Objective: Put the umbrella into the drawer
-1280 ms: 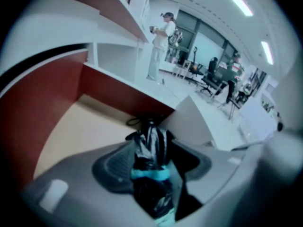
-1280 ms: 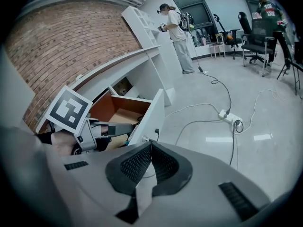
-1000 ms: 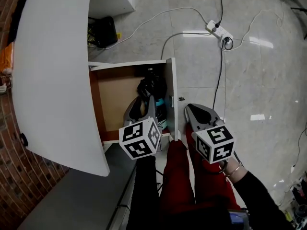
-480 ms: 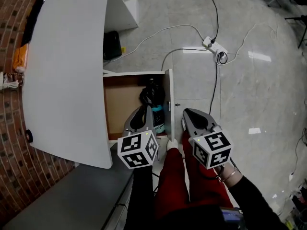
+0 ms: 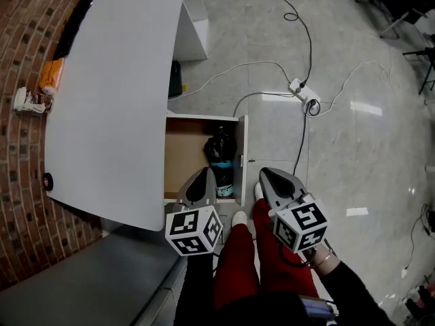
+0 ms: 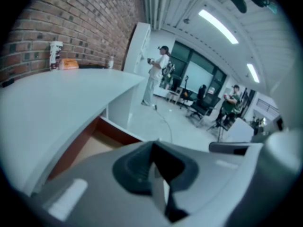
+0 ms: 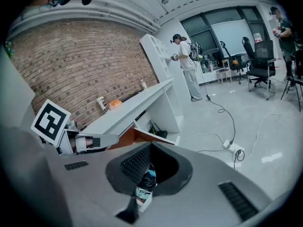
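Note:
The drawer (image 5: 190,156) stands open under the white table top (image 5: 115,107). The black folded umbrella (image 5: 220,148), with a teal part at its near end, lies inside along the drawer's right side, by the white front panel (image 5: 242,158). My left gripper (image 5: 205,172) hovers over the drawer's near edge, above the umbrella, shut with nothing between its jaws (image 6: 152,148). My right gripper (image 5: 262,173) hangs over the floor just right of the front panel, its jaws together and empty (image 7: 151,148). The umbrella (image 7: 144,186) shows through the gap behind those jaws.
A power strip (image 5: 304,95) with white and black cables lies on the grey floor beyond the drawer. A black box (image 5: 175,80) sits under the table. An orange thing (image 5: 51,76) lies by the brick wall. My red-trousered legs (image 5: 238,263) are below. A person (image 7: 187,63) stands far off.
Both grippers have risen away from the drawer, which now looks smaller and farther below. The left jaws, apart over the umbrella before, have closed empty. The umbrella stays in the drawer.

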Motion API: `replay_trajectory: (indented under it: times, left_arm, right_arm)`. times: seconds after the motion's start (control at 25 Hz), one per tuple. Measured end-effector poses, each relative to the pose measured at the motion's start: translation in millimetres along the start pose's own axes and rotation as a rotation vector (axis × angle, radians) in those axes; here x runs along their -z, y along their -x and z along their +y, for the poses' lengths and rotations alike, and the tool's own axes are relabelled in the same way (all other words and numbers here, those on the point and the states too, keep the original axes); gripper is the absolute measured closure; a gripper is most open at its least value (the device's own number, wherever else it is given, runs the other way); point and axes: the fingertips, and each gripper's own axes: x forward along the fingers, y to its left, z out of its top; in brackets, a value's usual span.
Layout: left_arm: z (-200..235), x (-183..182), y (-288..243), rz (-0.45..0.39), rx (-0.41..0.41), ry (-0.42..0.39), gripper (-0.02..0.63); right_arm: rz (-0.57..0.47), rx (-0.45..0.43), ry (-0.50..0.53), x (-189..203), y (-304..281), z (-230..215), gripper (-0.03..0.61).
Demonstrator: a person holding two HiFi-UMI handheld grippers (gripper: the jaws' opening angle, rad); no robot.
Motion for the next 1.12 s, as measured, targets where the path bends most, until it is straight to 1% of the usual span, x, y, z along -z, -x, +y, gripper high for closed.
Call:
replay_trajectory:
  times: [0.32,0.52,0.6,0.68,0.76,1.12]
  left_arm:
    - [-11.4,-32.3,50.1,-0.112,0.014,-0.012,0.611]
    - [-20.5,-47.8,77.0,-0.162,0.011,-0.029,0.611]
    - [-24.2,-52.4,87.9,-0.179,0.009,-0.045,0.611]
    - [-27.2,-57.3,98.6,-0.194,0.004,-0.078,0.611]
    - [-28.6,-62.4,108.4,-0.209,-0.002,-0.100,0.611]
    - [-28.9,-83.1,153.8,-0.294,-0.010,-0.135,0.611]
  right_arm:
    - [-0.085,-0.037,0.030,-33.5,31.3,24.7,0.572]
    - [-0.127,-0.035,0.051,-47.8,50.0,32.6,0.572]
    - [-0.138,-0.045,0.058,-54.3,56.9,37.1,0.572]
    - [-0.150,-0.062,0.064,-61.3,63.4,42.8,0.572]
    - [-0.170,-0.073,0.085,-69.3,70.9,47.8,0.572]
    - [-0.277,-0.089,0.194,-97.1,110.6,78.2,0.572]
